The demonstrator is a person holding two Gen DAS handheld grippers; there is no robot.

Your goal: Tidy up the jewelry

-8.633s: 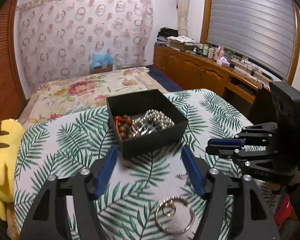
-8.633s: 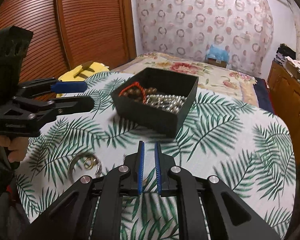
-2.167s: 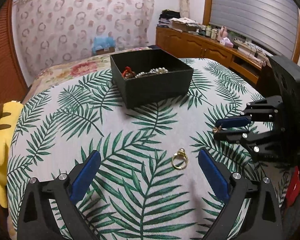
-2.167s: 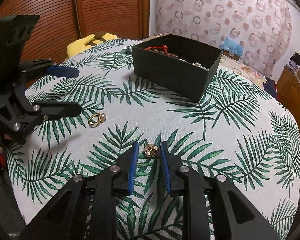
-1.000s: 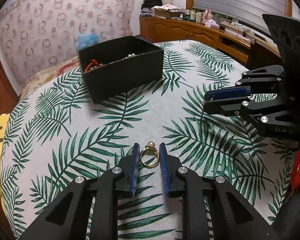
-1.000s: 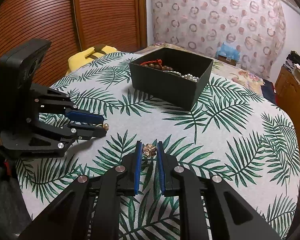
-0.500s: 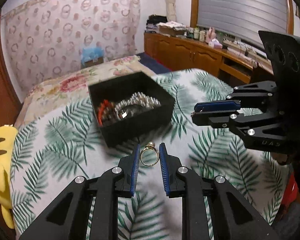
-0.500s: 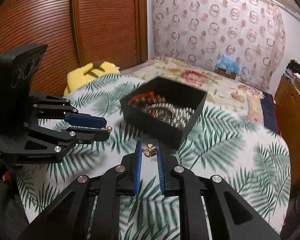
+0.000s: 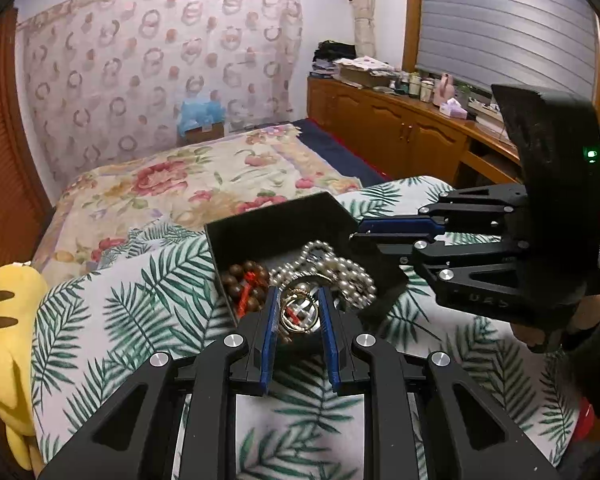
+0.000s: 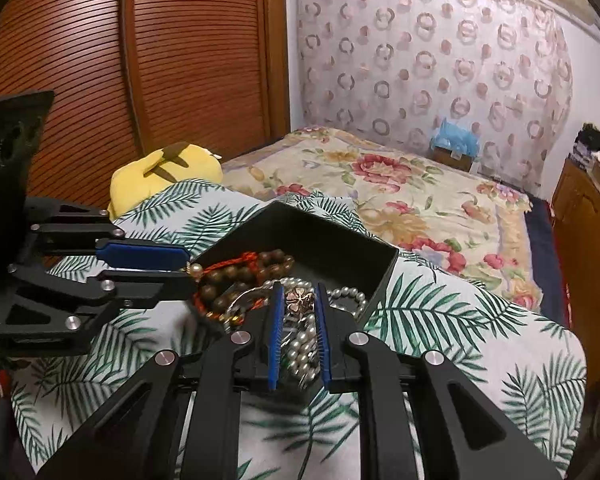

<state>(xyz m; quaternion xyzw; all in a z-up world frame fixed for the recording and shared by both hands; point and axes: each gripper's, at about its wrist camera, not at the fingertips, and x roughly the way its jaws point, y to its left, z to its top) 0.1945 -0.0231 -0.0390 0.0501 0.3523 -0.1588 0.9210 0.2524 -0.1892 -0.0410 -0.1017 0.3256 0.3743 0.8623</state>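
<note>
A black open box (image 9: 296,222) (image 10: 384,272) sits on the palm-leaf cloth and holds a pearl necklace (image 9: 340,270) (image 10: 344,294) and brown beads with red cord (image 9: 246,284) (image 10: 236,270). My left gripper (image 9: 299,312) is shut on a gold pearl ring (image 9: 298,314) over the box's near edge; it also shows in the right wrist view (image 10: 188,266). My right gripper (image 10: 299,300) is shut on a small gold flower earring (image 10: 300,298) above the box; it also shows in the left wrist view (image 9: 356,236).
The box stands on a round table with a palm-leaf cloth (image 9: 140,300) (image 10: 440,312). A yellow plush (image 9: 4,320) (image 10: 168,170) lies at its left edge. A floral bed (image 10: 400,188) lies behind, and wooden cabinets (image 9: 400,136) stand at the right.
Both grippers have moved forward with their pieces and now hang over the black box. Earlier they closed on the ring and the flower earring on the cloth.
</note>
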